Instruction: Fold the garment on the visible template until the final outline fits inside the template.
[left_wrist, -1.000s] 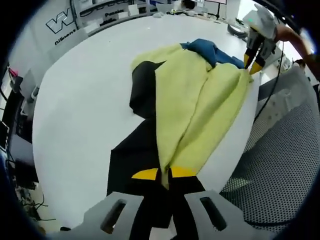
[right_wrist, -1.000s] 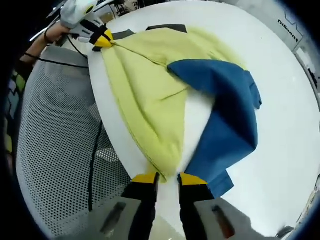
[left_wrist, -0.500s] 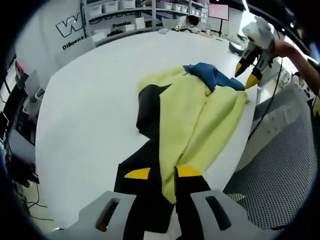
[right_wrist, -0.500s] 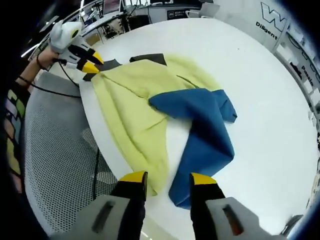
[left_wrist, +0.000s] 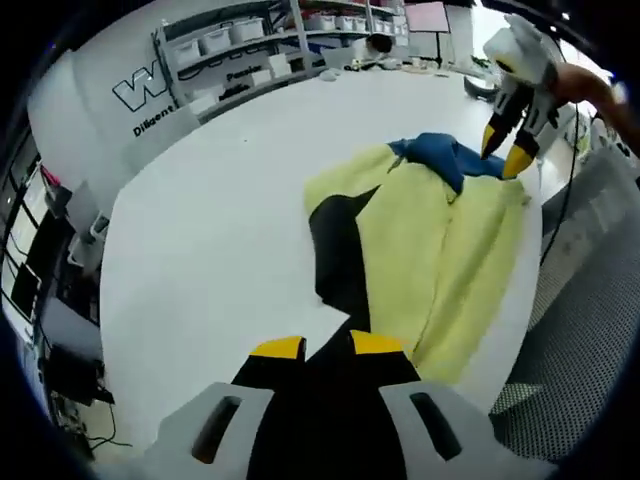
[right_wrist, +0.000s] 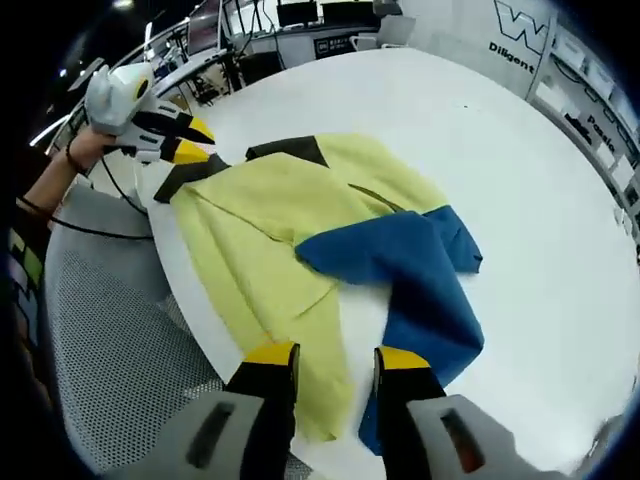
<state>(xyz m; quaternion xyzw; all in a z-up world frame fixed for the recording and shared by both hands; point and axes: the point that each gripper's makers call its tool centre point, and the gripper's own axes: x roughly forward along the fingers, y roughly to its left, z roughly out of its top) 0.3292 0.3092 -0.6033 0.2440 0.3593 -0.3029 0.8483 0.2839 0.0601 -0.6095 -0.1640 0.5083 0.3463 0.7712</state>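
Observation:
A yellow-green garment (left_wrist: 440, 250) with a blue part (left_wrist: 440, 155) lies spread near the edge of a round white table (left_wrist: 200, 230). A black template (left_wrist: 340, 240) shows from under it. My left gripper (left_wrist: 326, 346) is open above the template's near end, gripping nothing. My right gripper (left_wrist: 505, 150) hovers open over the far blue end. In the right gripper view the yellow garment (right_wrist: 270, 220) and its blue part (right_wrist: 410, 260) lie ahead of my open right gripper (right_wrist: 335, 356). Black template corners (right_wrist: 285, 150) peek out by my left gripper (right_wrist: 195, 141), held by a hand.
A grey perforated mesh surface (left_wrist: 570, 330) borders the table edge beside the garment, also visible as mesh (right_wrist: 100, 330) with a cable across it. Shelves with bins (left_wrist: 240, 30) and desks stand behind the table. The white table top (right_wrist: 520, 200) stretches wide beyond the garment.
Both grippers were closed on the garment's ends a second ago; both have opened, let go and lifted back. The garment now lies slack on the table.

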